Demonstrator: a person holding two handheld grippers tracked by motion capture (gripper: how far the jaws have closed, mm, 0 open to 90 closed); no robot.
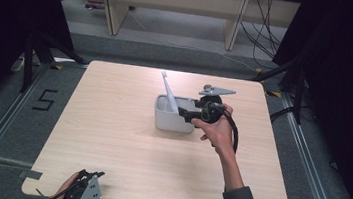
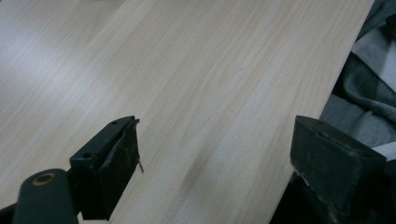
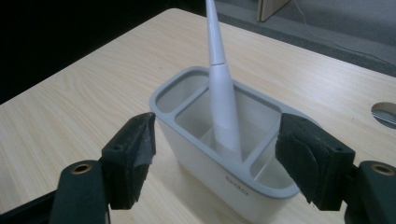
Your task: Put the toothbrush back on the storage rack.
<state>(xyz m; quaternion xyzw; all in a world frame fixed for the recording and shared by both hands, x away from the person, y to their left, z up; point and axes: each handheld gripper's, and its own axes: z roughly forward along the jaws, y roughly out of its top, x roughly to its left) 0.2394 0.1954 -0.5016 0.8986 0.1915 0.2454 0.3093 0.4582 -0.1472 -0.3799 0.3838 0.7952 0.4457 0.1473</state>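
Note:
A white electric toothbrush (image 1: 168, 93) (image 3: 222, 93) stands tilted in the middle compartment of a white-grey holder (image 1: 162, 118) (image 3: 184, 135) near the table's centre. My right gripper (image 1: 186, 114) (image 3: 215, 158) is open at the holder's right end, one jaw on each side of the holder, nothing held. Down at the front left edge of the table, my left gripper (image 1: 86, 180) (image 2: 215, 163) is open over bare wood, jaws wide apart.
The light wooden table (image 1: 119, 143) (image 2: 187, 70) has a grommet hole (image 3: 386, 112) near the holder. Grey clothing (image 2: 364, 84) lies past the table edge beside the left gripper. Wooden furniture legs (image 1: 114, 7) and cables (image 1: 262, 34) stand beyond the far edge.

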